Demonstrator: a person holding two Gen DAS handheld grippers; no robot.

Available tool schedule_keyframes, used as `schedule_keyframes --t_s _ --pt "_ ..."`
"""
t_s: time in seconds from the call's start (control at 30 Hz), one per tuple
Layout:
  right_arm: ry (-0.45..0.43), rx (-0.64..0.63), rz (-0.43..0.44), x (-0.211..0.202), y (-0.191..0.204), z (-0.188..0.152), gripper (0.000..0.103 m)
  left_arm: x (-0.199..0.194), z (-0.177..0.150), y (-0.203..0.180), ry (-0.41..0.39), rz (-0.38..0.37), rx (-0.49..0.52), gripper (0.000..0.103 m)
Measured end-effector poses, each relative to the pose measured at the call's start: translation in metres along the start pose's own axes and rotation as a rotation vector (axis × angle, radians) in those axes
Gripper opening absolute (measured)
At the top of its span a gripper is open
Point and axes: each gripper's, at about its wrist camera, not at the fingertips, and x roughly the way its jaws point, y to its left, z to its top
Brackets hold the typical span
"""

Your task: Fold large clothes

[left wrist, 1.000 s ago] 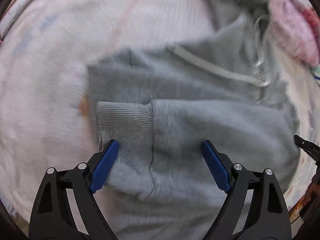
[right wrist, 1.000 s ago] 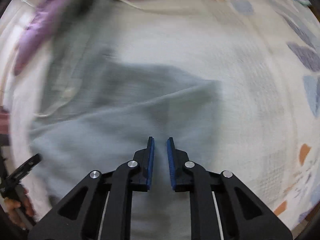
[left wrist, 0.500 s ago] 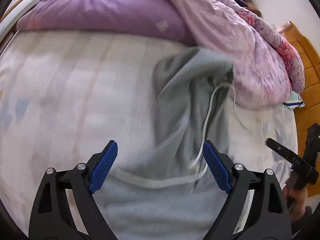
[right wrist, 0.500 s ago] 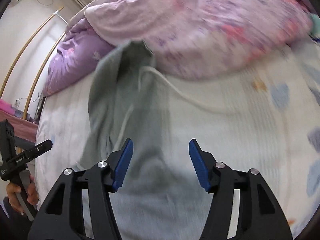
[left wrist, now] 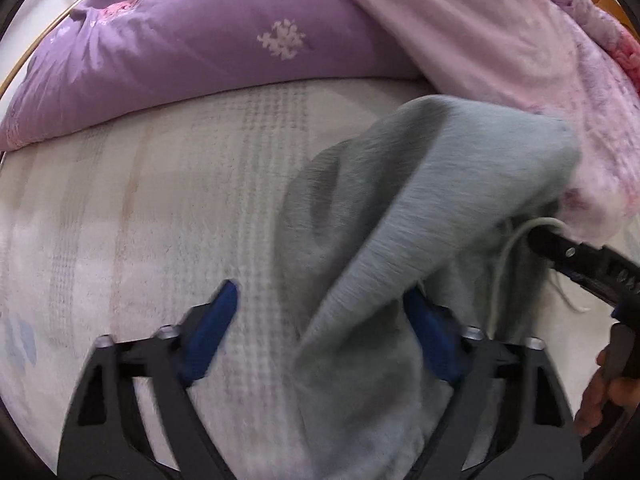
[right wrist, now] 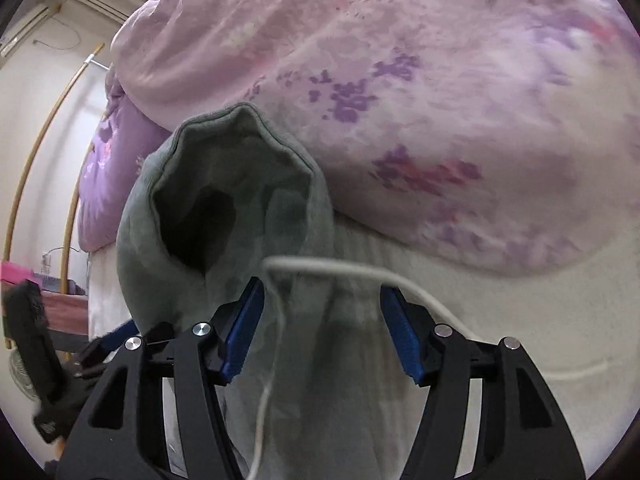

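A pale patterned sheet (left wrist: 168, 216) is seen covering the bed, with a purple quilt (left wrist: 192, 56) and a pink floral quilt (right wrist: 420, 92) heaped at its far end; a white wall and curved wooden rails (right wrist: 44, 128) are glimpsed at the room's left edge. One grey hoodie (left wrist: 400, 232) is draped on the sheet against the pink quilt, its hood mouth gaping and one white drawcord (right wrist: 348, 272) trailing across it. Its lower part is cut off below both views. The left gripper (left wrist: 324, 320) is held wide open over the hoodie's edge, apparently without contact; motion blur makes this uncertain. The right gripper (right wrist: 320, 320) is likewise spread wide, with cloth lying between its jaws, ungripped.
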Motion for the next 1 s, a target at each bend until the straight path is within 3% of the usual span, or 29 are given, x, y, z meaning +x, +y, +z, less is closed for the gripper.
schedule_keyframes --t_s 0.03,0.07,0.1,0.23,0.3,0.43,0.57,0.67,0.73,0.83,0.9,1.0 --pt "-0.006 0.004 0.028 0.0 0.0 0.001 0.039 0.005 0.001 0.002 0.011 -0.032 -0.002 0.025" --pt "-0.011 0.0 0.053 0.0 0.001 0.003 0.021 0.008 0.002 0.004 0.017 -0.07 -0.007 0.015" --pt "-0.012 -0.008 0.062 -0.003 0.003 0.003 0.01 0.007 0.001 0.007 0.01 -0.079 -0.019 0.013" --pt "-0.095 -0.077 0.077 -0.044 0.018 -0.01 0.009 -0.029 -0.009 0.022 -0.078 -0.131 -0.044 0.01" --pt "-0.134 -0.12 0.099 -0.073 0.025 -0.025 0.009 -0.065 -0.025 0.034 -0.153 -0.183 -0.06 0.009" --pt "-0.185 -0.201 0.112 -0.142 0.038 -0.078 0.009 -0.137 -0.081 0.059 -0.243 -0.248 -0.069 0.009" --pt "-0.154 -0.237 0.1 -0.186 0.045 -0.157 0.012 -0.174 -0.154 0.062 -0.253 -0.273 -0.044 0.01" --pt "-0.084 -0.261 -0.025 -0.182 0.046 -0.219 0.021 -0.172 -0.211 0.052 -0.145 -0.292 -0.043 0.02" --pt "0.001 -0.212 -0.078 -0.167 0.028 -0.254 0.037 -0.164 -0.247 0.052 -0.074 -0.267 -0.073 0.032" --pt "0.13 -0.106 -0.144 -0.153 -0.002 -0.298 0.039 -0.153 -0.299 0.059 0.061 -0.253 -0.159 0.051" --pt "0.164 -0.058 -0.154 -0.157 -0.011 -0.311 0.039 -0.159 -0.317 0.068 0.066 -0.248 -0.235 0.07" --pt "0.128 -0.037 -0.187 -0.179 -0.008 -0.316 0.042 -0.182 -0.325 0.078 0.002 -0.294 -0.316 0.073"
